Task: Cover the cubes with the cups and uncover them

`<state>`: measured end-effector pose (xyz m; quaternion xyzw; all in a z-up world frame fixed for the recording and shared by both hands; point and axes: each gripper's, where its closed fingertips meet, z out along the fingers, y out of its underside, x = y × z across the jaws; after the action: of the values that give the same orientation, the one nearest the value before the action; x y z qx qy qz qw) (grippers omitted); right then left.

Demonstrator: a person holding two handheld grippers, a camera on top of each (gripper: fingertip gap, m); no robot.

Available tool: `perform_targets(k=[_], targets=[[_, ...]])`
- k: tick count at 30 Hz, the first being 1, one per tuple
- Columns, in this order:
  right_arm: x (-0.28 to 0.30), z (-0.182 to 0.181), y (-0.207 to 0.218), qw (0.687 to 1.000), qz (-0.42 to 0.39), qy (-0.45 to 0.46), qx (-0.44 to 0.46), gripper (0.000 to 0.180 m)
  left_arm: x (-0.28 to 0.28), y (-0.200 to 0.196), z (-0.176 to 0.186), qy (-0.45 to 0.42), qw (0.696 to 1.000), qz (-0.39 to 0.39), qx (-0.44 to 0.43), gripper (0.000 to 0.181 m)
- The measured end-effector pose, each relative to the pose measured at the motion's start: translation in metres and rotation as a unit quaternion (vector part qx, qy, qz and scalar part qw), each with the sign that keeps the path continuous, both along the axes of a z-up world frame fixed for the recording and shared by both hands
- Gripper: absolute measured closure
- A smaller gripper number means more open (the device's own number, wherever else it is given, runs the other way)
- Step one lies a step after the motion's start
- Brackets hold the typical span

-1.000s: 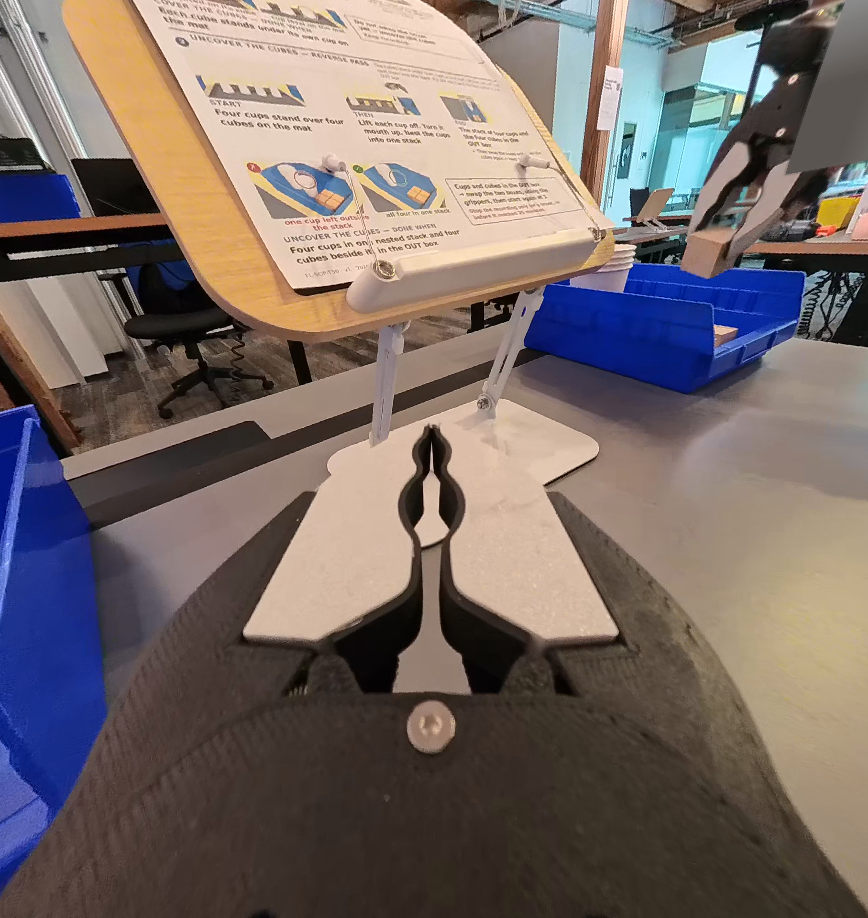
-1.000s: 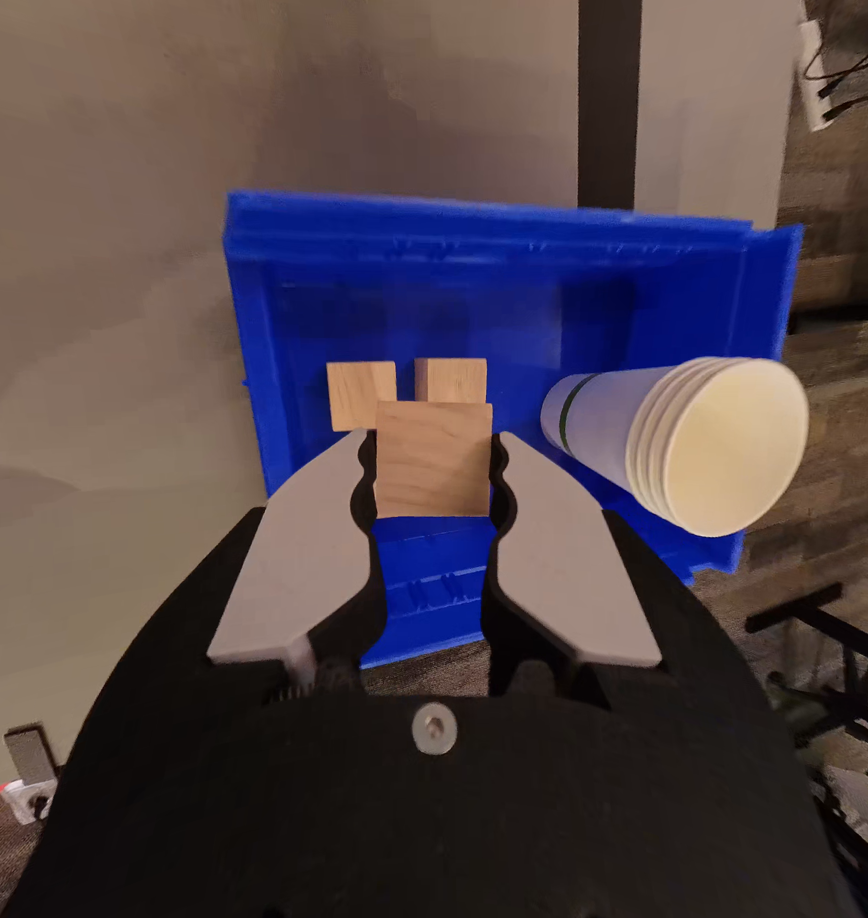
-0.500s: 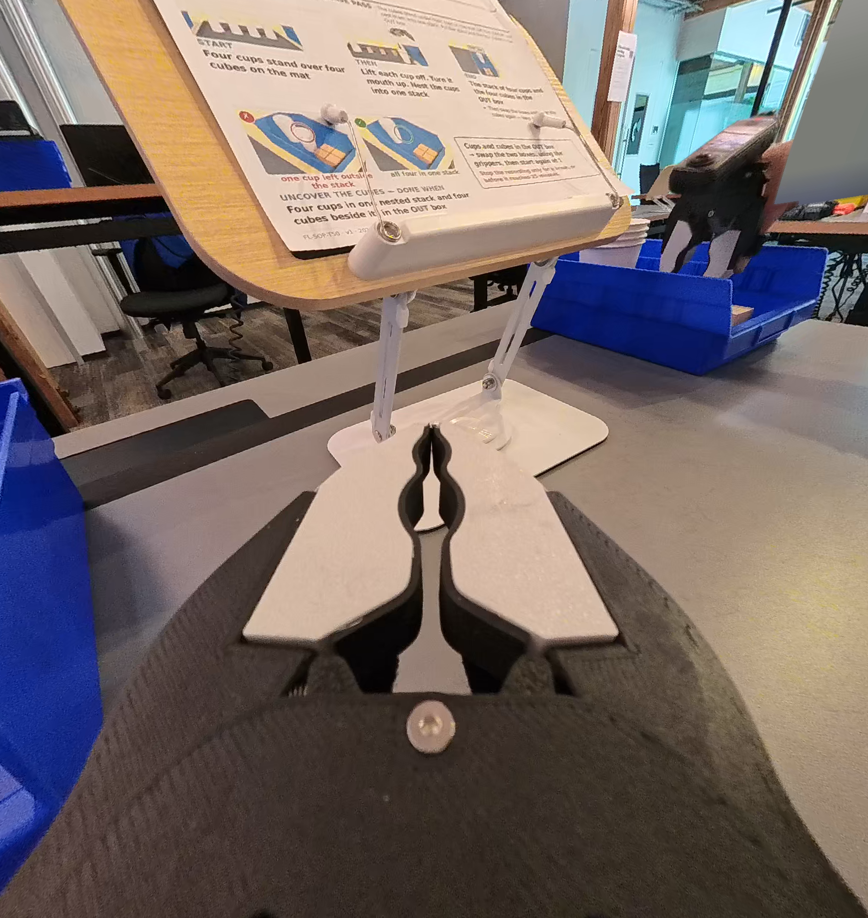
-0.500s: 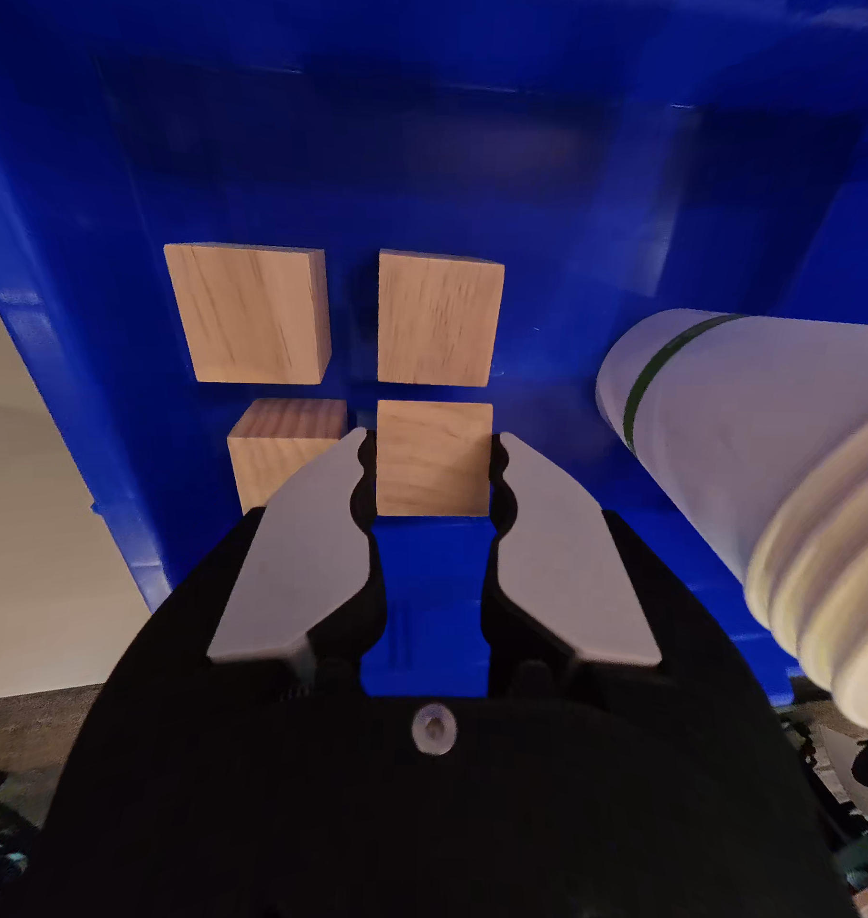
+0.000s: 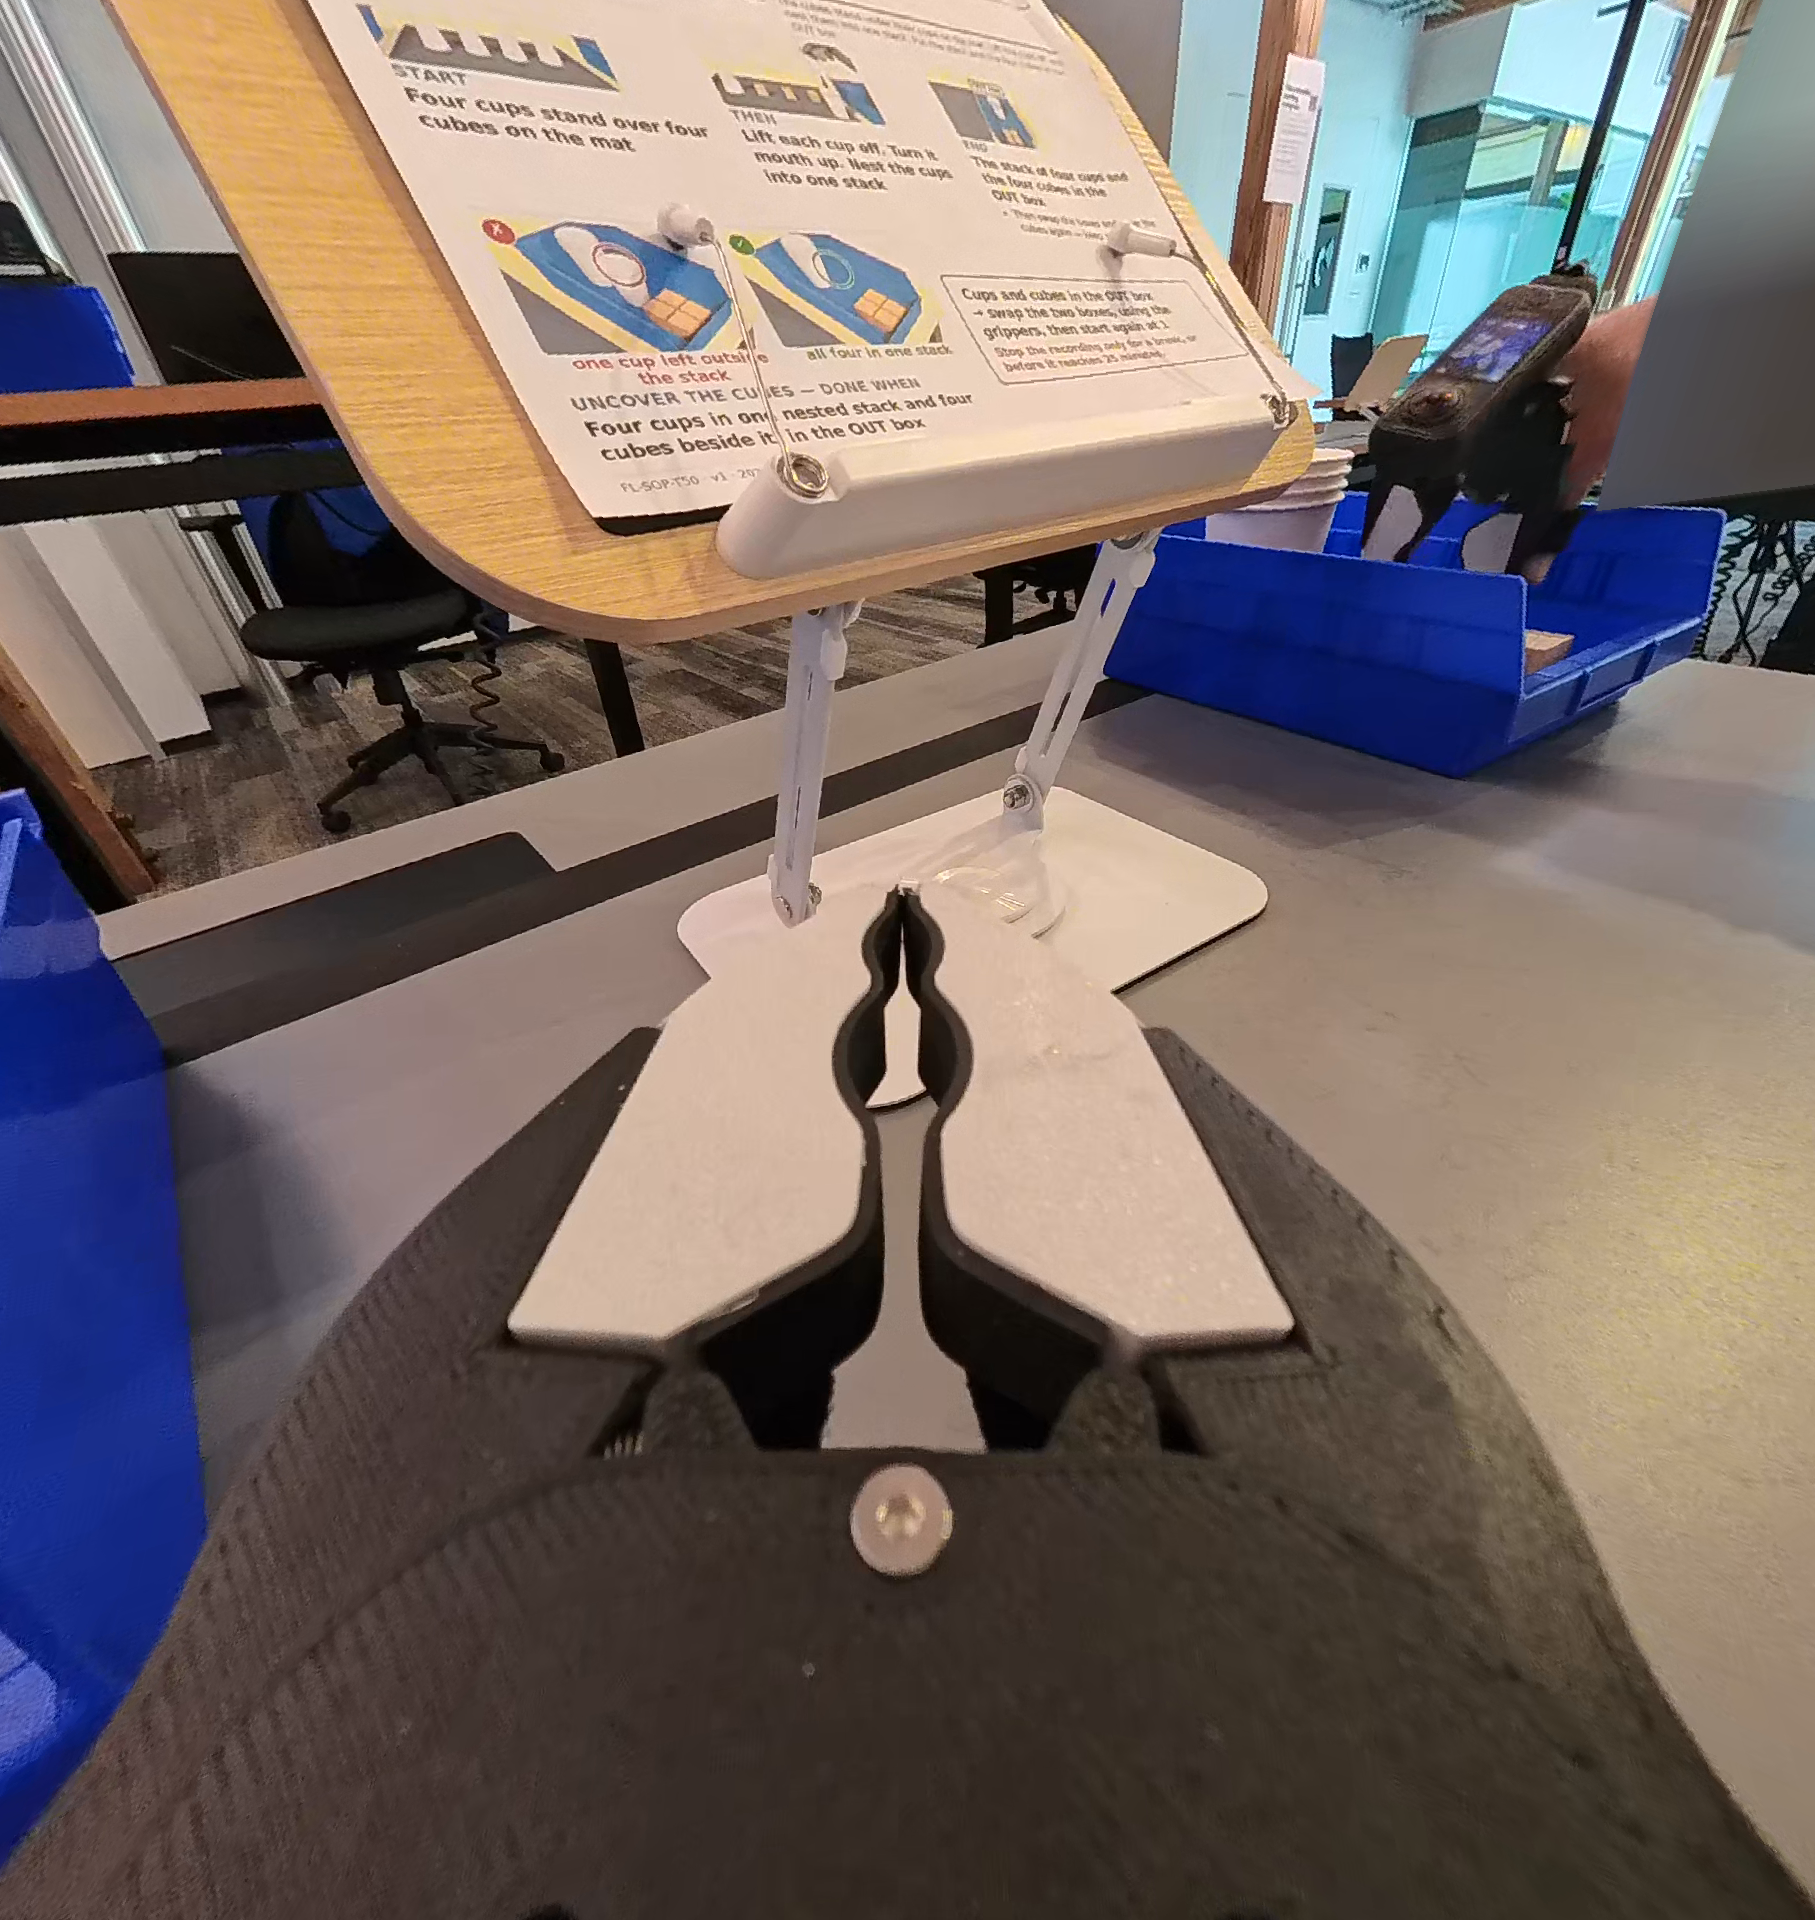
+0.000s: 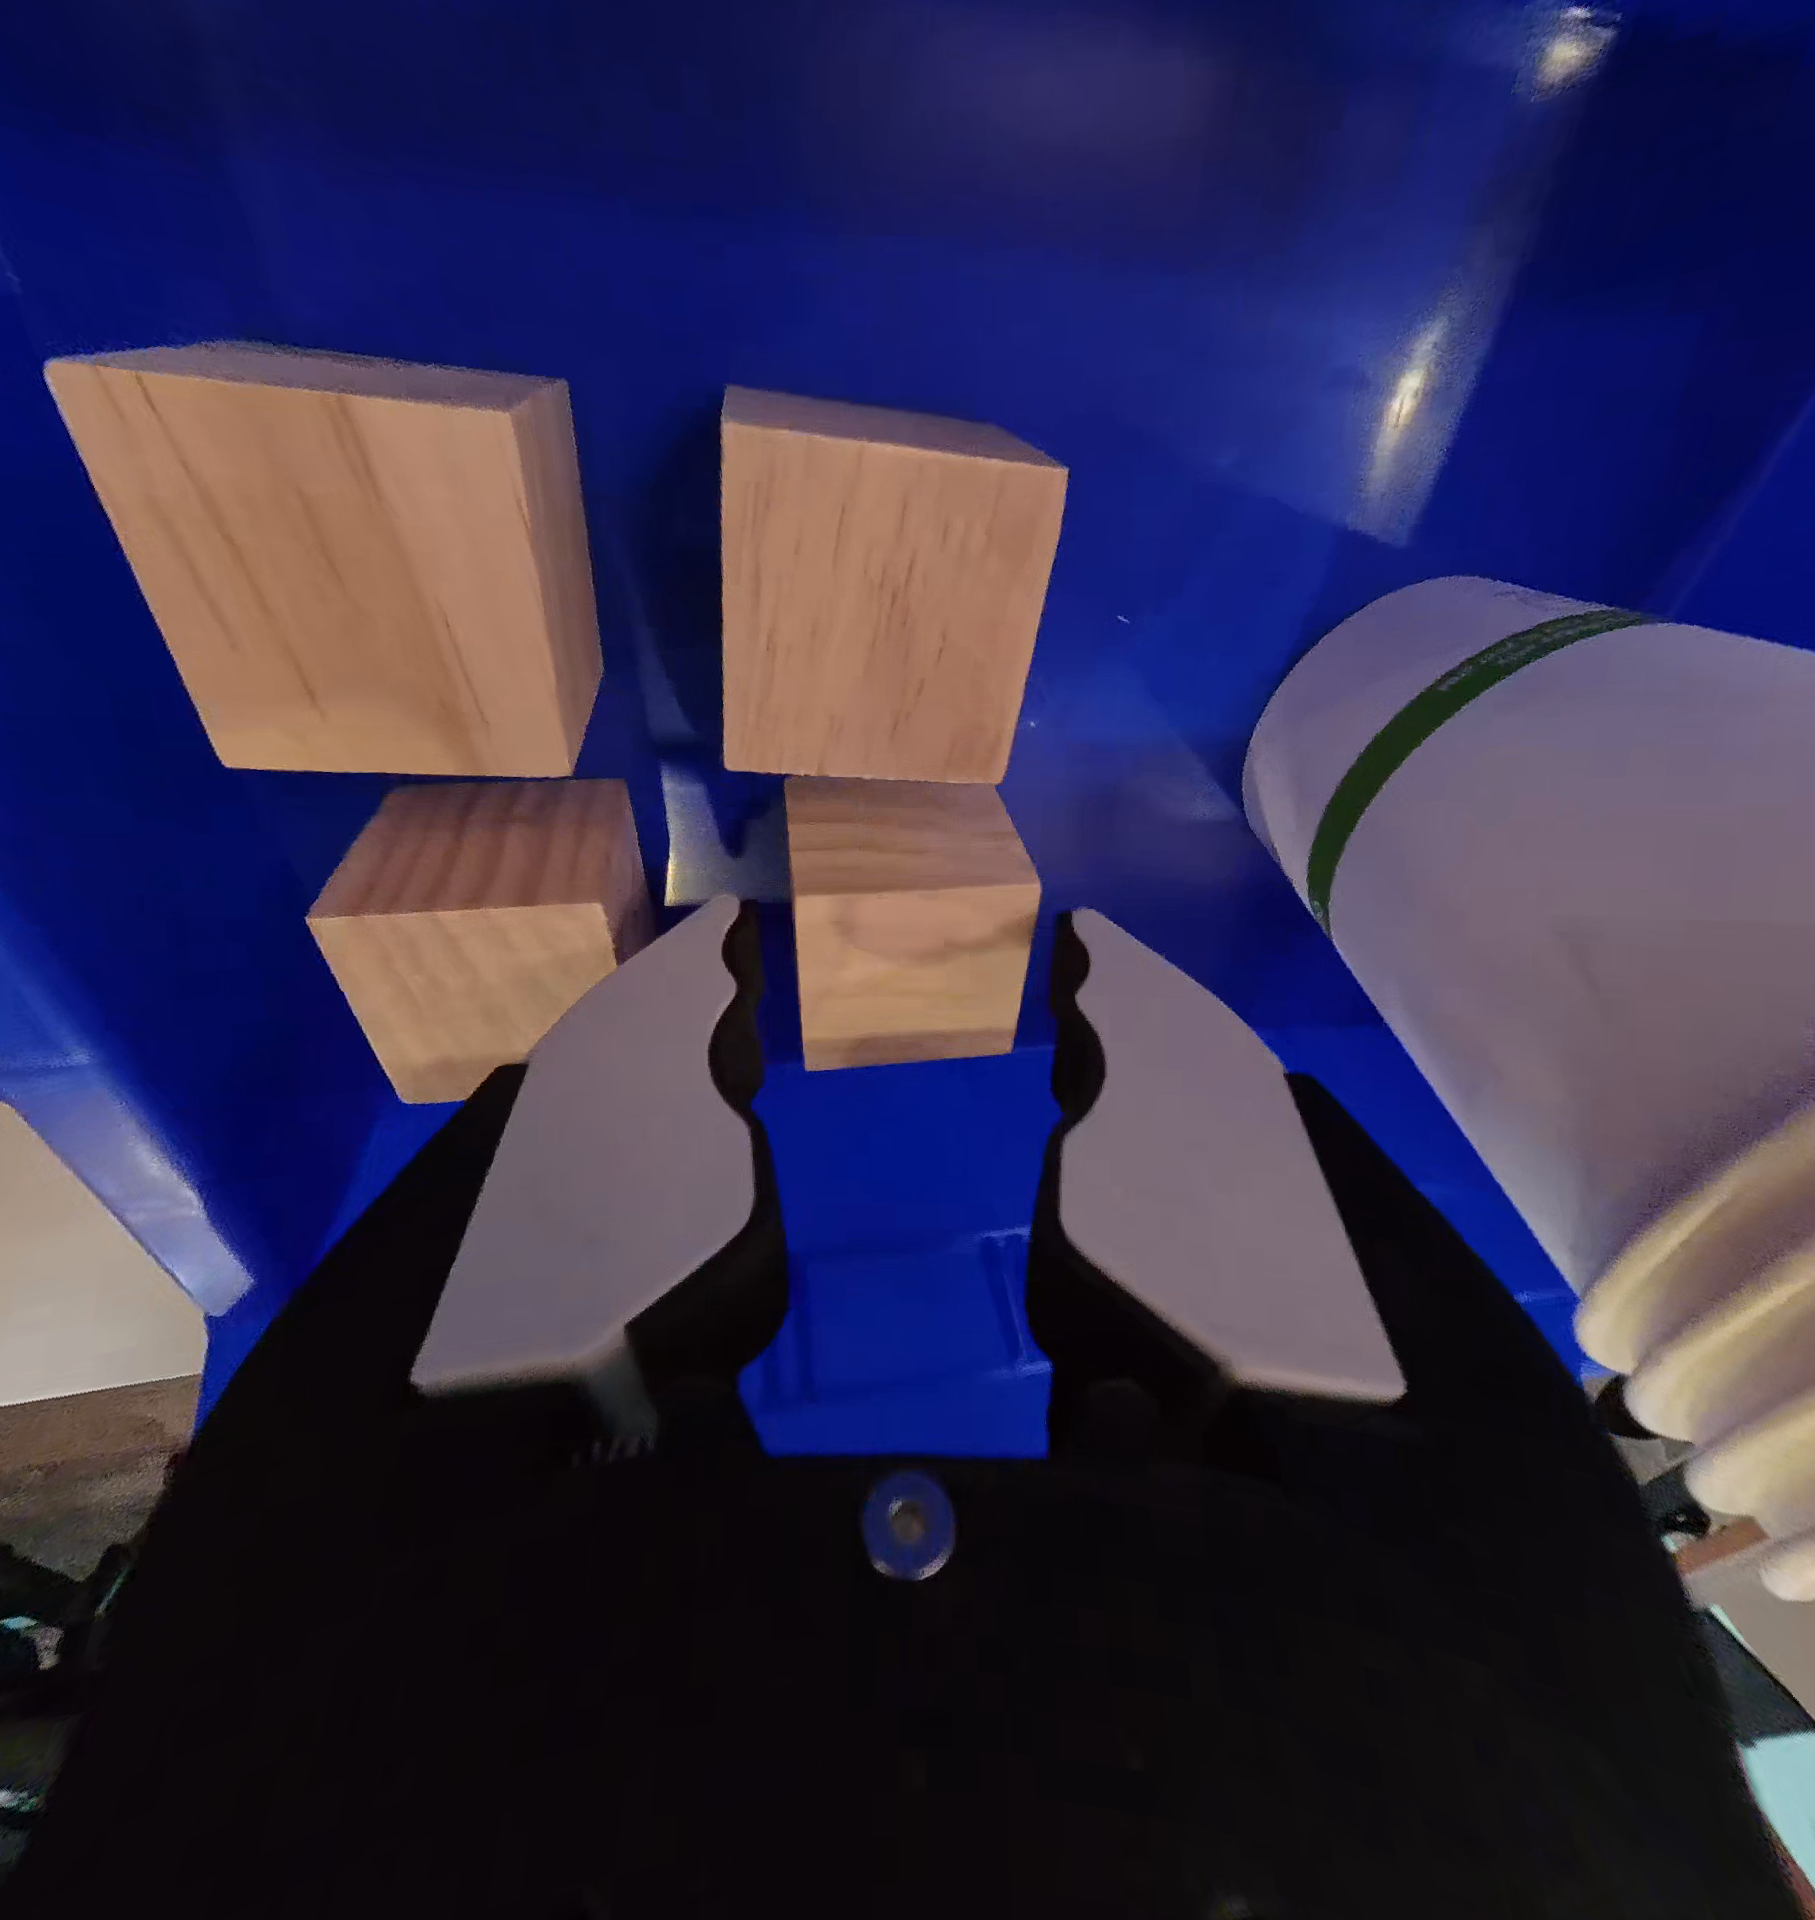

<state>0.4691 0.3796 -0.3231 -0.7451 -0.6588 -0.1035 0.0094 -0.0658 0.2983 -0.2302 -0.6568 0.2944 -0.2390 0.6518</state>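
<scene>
Several wooden cubes lie in a square group on the floor of a blue bin (image 6: 986, 260). My right gripper (image 6: 903, 916) is open inside the bin. The near right cube (image 6: 908, 935) sits between its fingers with a gap on each side. Beside it are the near left cube (image 6: 477, 935), far left cube (image 6: 342, 561) and far right cube (image 6: 882, 592). A nested stack of white cups (image 6: 1568, 935) lies on its side at the right. My left gripper (image 5: 901, 904) is shut and empty, low over the grey table (image 5: 1505, 1143). The left wrist view shows the right gripper (image 5: 1443, 530) in the bin (image 5: 1402, 644).
A wooden document stand (image 5: 383, 343) with an instruction sheet stands on a white base (image 5: 1163, 894) just ahead of my left gripper. A second blue bin (image 5: 30, 1247) is at the left edge. Office chairs and desks stand behind the table.
My right gripper went down into the bin with the cube, set it beside the others and opened, letting it go. My left gripper stayed shut and barely moved.
</scene>
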Motion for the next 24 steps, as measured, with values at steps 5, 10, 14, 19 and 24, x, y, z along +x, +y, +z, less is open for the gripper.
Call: perform_targets(k=[5, 10, 14, 19, 24], targets=[[-0.004, 0.027, 0.003, 0.999, -0.01, 0.001, 0.036, 0.115, -0.002, 0.001, -0.001, 0.0, 1.0, 0.003, -0.001, 0.181], [-0.02, 0.083, -0.009, 0.992, -0.015, 0.038, 0.119, 0.118, -0.002, 0.001, 0.001, -0.002, 1.0, 0.004, 0.001, 0.181], [-0.04, 0.125, -0.04, 0.977, -0.038, 0.078, 0.194, 0.121, -0.002, -0.001, 0.004, -0.004, 1.0, 0.003, 0.006, 0.181], [-0.079, 0.139, -0.098, 0.958, -0.06, 0.137, 0.247, 0.125, -0.002, -0.003, 0.009, -0.008, 1.0, 0.004, 0.014, 0.181], [-0.132, 0.121, -0.149, 0.937, -0.026, 0.205, 0.283, 0.143, 0.0, -0.005, 0.012, -0.006, 1.0, 0.002, 0.02, 0.181]])
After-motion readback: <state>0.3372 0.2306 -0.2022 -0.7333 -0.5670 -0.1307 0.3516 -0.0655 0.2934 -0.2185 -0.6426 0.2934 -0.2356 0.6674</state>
